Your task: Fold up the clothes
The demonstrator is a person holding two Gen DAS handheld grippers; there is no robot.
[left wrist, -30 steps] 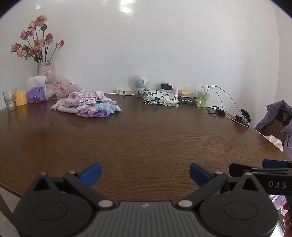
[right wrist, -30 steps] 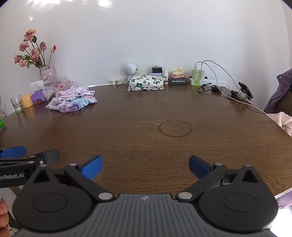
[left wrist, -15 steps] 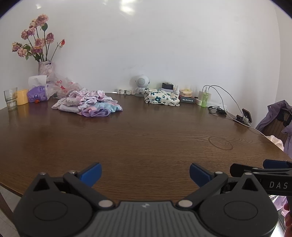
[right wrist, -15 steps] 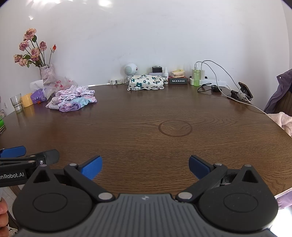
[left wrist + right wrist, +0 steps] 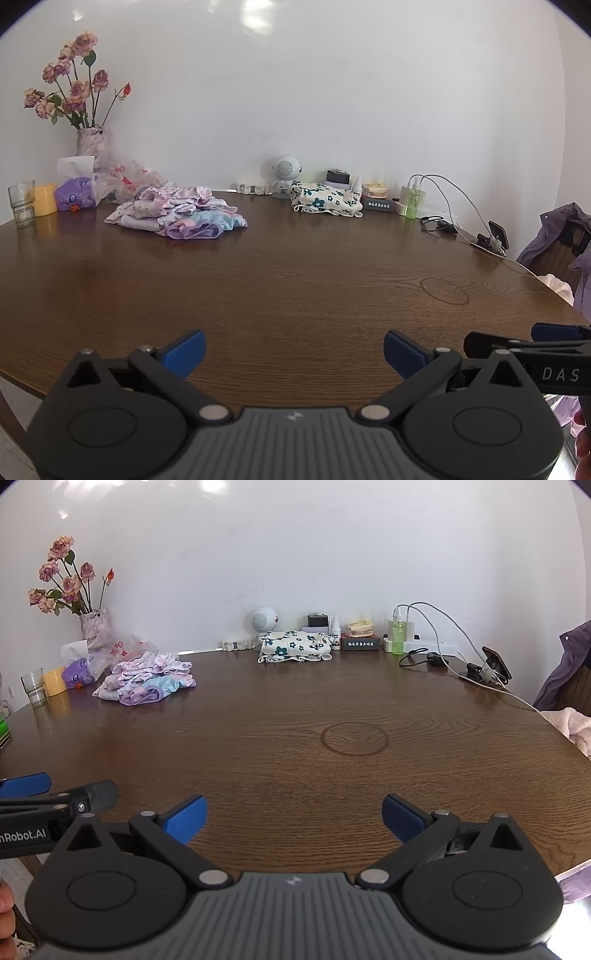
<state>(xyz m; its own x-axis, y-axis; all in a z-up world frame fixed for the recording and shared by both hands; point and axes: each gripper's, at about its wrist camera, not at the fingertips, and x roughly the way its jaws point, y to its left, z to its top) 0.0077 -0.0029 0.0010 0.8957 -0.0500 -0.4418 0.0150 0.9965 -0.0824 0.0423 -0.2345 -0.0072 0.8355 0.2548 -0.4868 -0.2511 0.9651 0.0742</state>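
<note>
Brown wood desk [image 5: 280, 716] carries a loose pile of pastel clothes [image 5: 177, 216] near its far left edge, a folded floral garment [image 5: 294, 646] at the far edge. Near the front edge, left hand-held gripper [image 5: 294, 350] and right hand-held gripper [image 5: 294, 818] hover, both spread wide, holding nothing.

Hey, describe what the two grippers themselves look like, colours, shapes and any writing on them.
Both match: the left gripper and right gripper have black linkage arms with silver pivot pins, blue finger pads, round black hubs and a ribbed grey centre plate. White lettering shows on their sides: "DAS" on the right, "nRobot.AI" on the left.
</note>
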